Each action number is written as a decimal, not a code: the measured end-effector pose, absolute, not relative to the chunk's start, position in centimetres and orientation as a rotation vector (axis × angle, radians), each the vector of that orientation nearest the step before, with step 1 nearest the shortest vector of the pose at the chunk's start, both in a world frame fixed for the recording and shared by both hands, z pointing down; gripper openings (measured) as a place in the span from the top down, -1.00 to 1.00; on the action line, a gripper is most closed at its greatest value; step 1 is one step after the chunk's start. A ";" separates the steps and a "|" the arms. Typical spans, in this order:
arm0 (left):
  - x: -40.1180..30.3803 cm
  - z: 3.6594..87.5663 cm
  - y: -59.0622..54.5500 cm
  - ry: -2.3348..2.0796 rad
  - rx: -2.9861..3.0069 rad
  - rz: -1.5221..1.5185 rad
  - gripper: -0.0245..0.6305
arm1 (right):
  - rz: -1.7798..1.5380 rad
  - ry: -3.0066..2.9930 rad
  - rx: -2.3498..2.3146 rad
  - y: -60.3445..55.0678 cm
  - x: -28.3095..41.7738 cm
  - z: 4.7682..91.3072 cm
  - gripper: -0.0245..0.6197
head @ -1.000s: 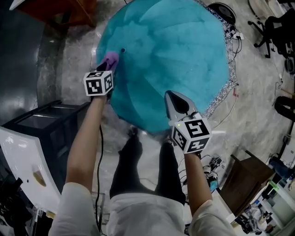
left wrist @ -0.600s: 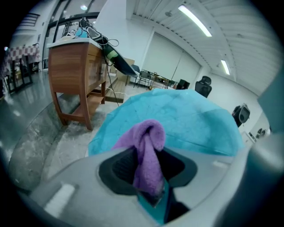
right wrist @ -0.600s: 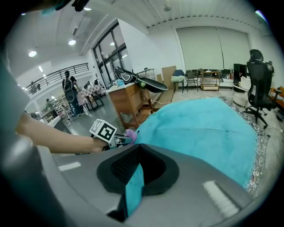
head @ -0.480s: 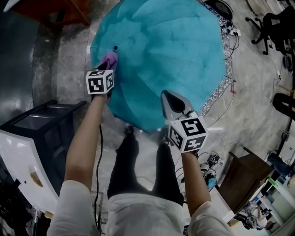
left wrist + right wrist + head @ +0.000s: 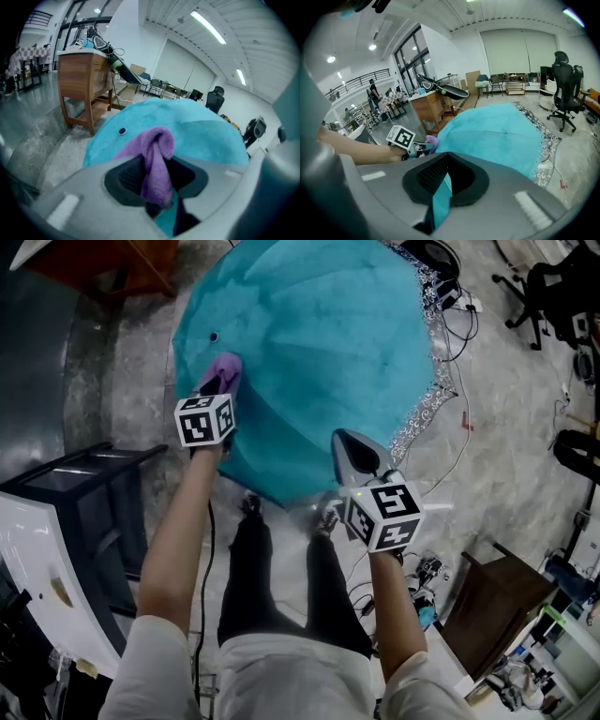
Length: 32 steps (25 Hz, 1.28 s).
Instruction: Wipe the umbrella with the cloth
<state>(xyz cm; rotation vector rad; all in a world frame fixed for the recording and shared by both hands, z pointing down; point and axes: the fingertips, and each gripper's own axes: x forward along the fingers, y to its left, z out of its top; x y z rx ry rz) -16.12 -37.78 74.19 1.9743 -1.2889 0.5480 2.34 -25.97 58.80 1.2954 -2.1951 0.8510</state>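
An open teal umbrella (image 5: 309, 343) with a patterned white trim lies canopy-up on the floor. My left gripper (image 5: 221, 382) is shut on a purple cloth (image 5: 225, 367) and presses it on the canopy's left edge. In the left gripper view the purple cloth (image 5: 157, 164) hangs bunched between the jaws over the umbrella (image 5: 197, 136). My right gripper (image 5: 354, 454) is shut on the umbrella's near edge. In the right gripper view a fold of teal fabric (image 5: 440, 199) is pinched between its jaws, with the left gripper (image 5: 423, 148) and the cloth (image 5: 432, 139) seen across the canopy (image 5: 497, 133).
A wooden table (image 5: 86, 86) stands beyond the umbrella on the left. A black frame (image 5: 84, 493) and a white panel (image 5: 47, 568) sit at my left. Cables (image 5: 459, 306) and office chairs (image 5: 553, 282) lie at the right, and a brown box (image 5: 492, 610) at lower right.
The umbrella has shifted and turned to the left in the head view. The left gripper with the cloth has slid a little down along the canopy's edge. The right gripper keeps its hold.
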 end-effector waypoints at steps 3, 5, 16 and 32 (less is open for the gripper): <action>-13.7 72.8 -36.6 -1.325 1.975 0.538 0.53 | 0.846 -2.200 1.311 -25.3 5.1 57.8 0.91; -12.3 72.1 -35.8 -1.358 1.977 0.553 0.53 | 0.837 -2.209 1.312 -24.9 6.8 57.2 0.91; -2.7 69.0 -29.5 -1.331 2.008 0.540 0.53 | 0.806 -2.220 1.327 -21.0 15.7 54.5 0.91; 16.1 70.1 -17.0 -0.971 2.154 0.607 0.53 | 0.790 -2.176 1.432 -13.5 26.9 53.6 0.91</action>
